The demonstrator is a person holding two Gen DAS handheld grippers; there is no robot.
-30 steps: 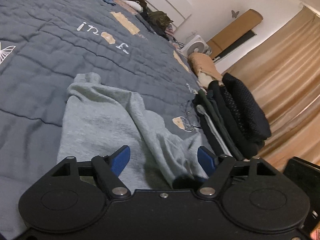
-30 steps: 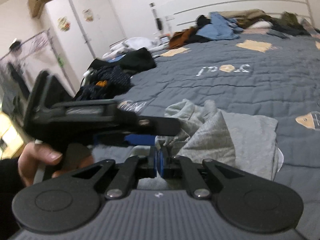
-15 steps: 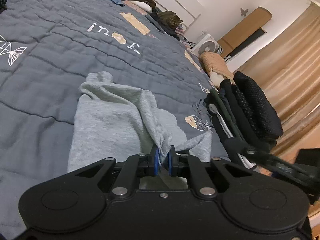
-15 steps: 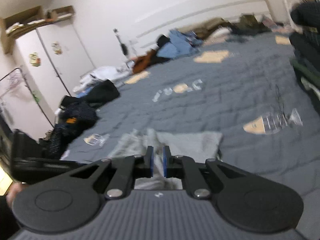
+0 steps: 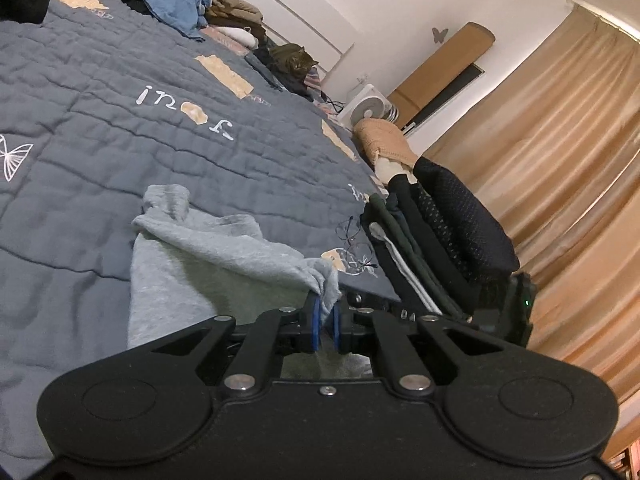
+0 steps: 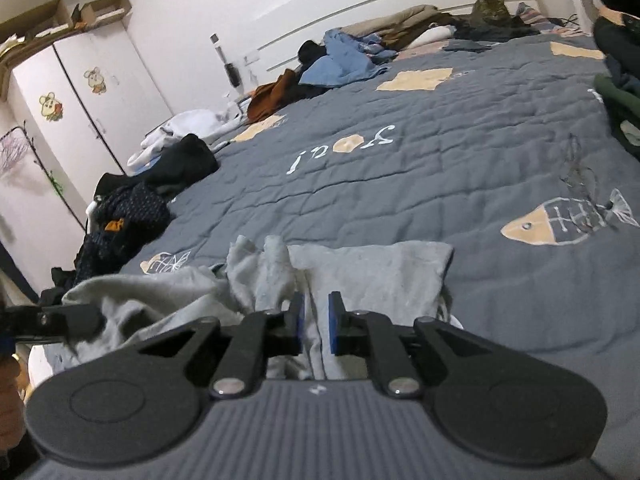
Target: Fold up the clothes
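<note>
A grey garment [image 5: 192,280] lies crumpled on the dark blue quilt [image 5: 120,140]. My left gripper [image 5: 326,322] is shut on a bunched corner of it and holds that edge up off the bed. In the right wrist view the same grey garment [image 6: 372,276] spreads just past my right gripper [image 6: 316,328]. Its jaws stand nearly together, with a fold of grey cloth in the narrow gap. The left gripper [image 6: 52,320] shows at the left edge, cloth stretched toward it. The right gripper [image 5: 516,304] appears side-on close beside the left one.
A stack of folded dark clothes [image 5: 448,228] sits at the quilt's right edge. Loose clothes [image 6: 340,64] pile at the headboard, where a cat [image 6: 490,6] rests. More dark clothes [image 6: 132,208] heap at the left edge. A fan [image 5: 368,110] and curtains [image 5: 560,160] lie beyond.
The left gripper went from open to shut on the garment's corner and has raised it. The right gripper swung away from the left one and now faces the garment's middle.
</note>
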